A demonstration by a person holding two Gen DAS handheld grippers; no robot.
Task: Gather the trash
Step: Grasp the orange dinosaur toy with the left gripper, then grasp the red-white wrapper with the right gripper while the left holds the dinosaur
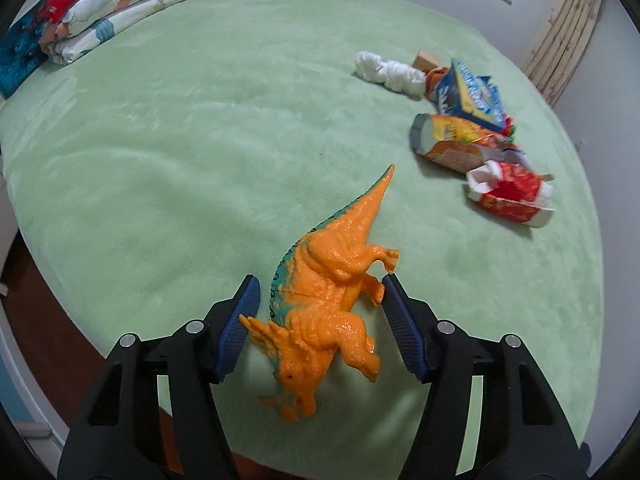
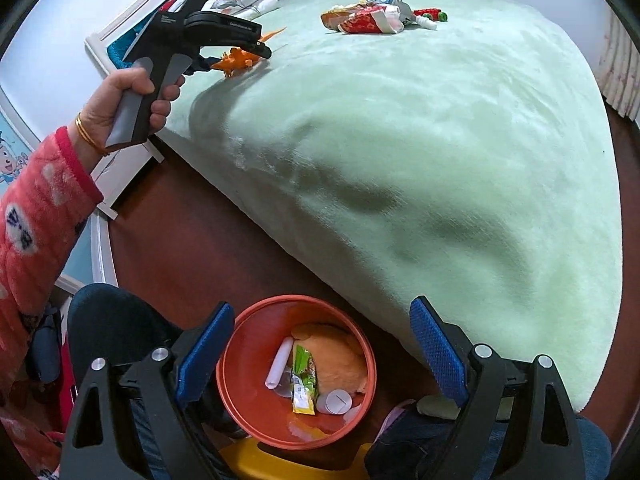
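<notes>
An orange toy dinosaur (image 1: 324, 292) lies on the green bed cover (image 1: 180, 152), between the open jaws of my left gripper (image 1: 320, 292); the pads stand beside it, not clamped. It also shows in the right wrist view (image 2: 240, 58) under the left gripper (image 2: 256, 46). Trash lies at the far right of the bed: a white wad (image 1: 390, 72), a blue carton (image 1: 470, 94), an orange packet (image 1: 456, 142) and a red carton (image 1: 512, 196). My right gripper (image 2: 324, 344) is open and empty above an orange bin (image 2: 240, 364) on the floor, which holds wrappers and small white pieces.
Folded floral quilts (image 1: 104, 12) are stacked at the bed's far left corner. A white headboard (image 2: 120, 28) stands beside the bed. Dark brown floor (image 2: 192, 240) lies between bed and bin. The trash pile shows far off in the right wrist view (image 2: 372, 16).
</notes>
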